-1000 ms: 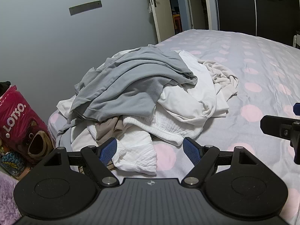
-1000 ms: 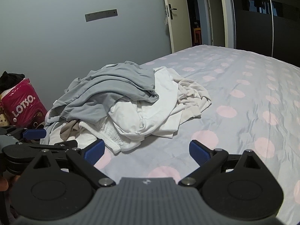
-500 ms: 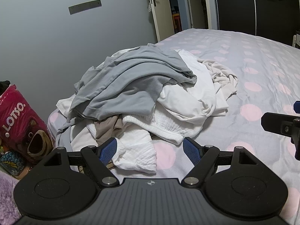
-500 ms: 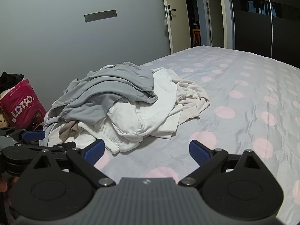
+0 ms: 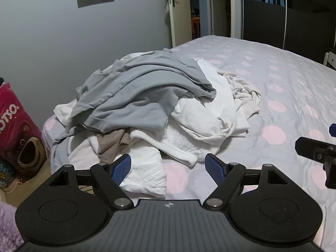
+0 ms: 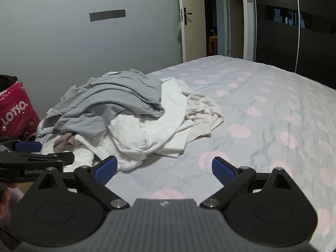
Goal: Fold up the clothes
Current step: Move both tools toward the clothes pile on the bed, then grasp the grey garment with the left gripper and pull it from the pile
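Pink LOTSO bag (image 5: 14,130) — open door (image 6: 185,21) beyond.

Bed (image 5: 283,79) w/ grey sheet, pink polka dots. Clothes pile (image 5: 159,113) lies on its near-left corner: grey top over white & beige garments, unfolded.

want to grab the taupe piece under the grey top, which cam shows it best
The left wrist view: the taupe piece lies close, just beyond the left fingers. The right wrist view shows only a small sliver of it, farther off.
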`<state>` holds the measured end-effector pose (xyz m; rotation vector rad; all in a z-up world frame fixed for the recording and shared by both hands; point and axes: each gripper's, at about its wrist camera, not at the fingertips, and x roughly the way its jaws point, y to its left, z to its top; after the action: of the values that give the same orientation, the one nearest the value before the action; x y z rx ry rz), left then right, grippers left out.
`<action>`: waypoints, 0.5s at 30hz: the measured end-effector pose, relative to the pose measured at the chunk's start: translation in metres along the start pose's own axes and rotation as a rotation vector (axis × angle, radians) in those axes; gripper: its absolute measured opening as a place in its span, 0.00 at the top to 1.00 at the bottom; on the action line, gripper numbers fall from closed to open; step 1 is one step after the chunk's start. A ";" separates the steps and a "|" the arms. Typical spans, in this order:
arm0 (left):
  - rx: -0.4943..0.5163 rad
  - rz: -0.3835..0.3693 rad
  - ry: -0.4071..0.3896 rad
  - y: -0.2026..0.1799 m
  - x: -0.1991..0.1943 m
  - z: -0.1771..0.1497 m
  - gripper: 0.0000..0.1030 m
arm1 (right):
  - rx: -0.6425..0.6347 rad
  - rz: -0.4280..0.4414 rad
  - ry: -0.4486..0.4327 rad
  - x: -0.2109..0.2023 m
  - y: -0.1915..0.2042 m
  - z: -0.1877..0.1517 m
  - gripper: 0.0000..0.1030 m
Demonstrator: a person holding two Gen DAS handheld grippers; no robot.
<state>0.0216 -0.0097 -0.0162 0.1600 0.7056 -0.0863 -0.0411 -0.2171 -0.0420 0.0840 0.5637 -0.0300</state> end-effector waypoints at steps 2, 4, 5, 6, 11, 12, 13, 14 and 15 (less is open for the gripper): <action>0.022 -0.003 0.011 0.000 0.005 0.003 0.25 | 0.011 0.000 0.009 0.003 -0.005 0.001 0.05; 0.057 -0.005 0.024 -0.001 0.012 0.008 0.25 | 0.034 0.015 0.021 0.006 -0.011 0.001 0.05; 0.075 -0.006 0.031 -0.002 0.015 0.010 0.25 | 0.046 0.022 0.027 0.008 -0.013 0.002 0.05; 0.105 -0.011 0.043 -0.001 0.020 0.014 0.25 | 0.057 0.029 0.033 0.009 -0.016 0.002 0.05; 0.216 -0.043 0.093 0.014 0.046 0.039 0.28 | 0.057 0.063 0.052 0.023 -0.019 0.002 0.05; 0.212 -0.066 0.107 0.021 0.052 0.044 0.31 | 0.052 0.068 0.056 0.027 -0.019 0.002 0.05; 0.206 -0.088 0.122 0.028 0.057 0.050 0.32 | 0.050 0.075 0.061 0.031 -0.020 0.003 0.05; 0.185 -0.103 0.140 0.038 0.064 0.057 0.32 | 0.051 0.084 0.066 0.036 -0.020 0.003 0.05; 0.164 -0.115 0.155 0.049 0.070 0.065 0.36 | 0.055 0.094 0.070 0.041 -0.020 0.003 0.05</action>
<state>0.1227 0.0250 -0.0080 0.2855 0.8630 -0.2445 -0.0060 -0.2373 -0.0633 0.1657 0.6283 0.0489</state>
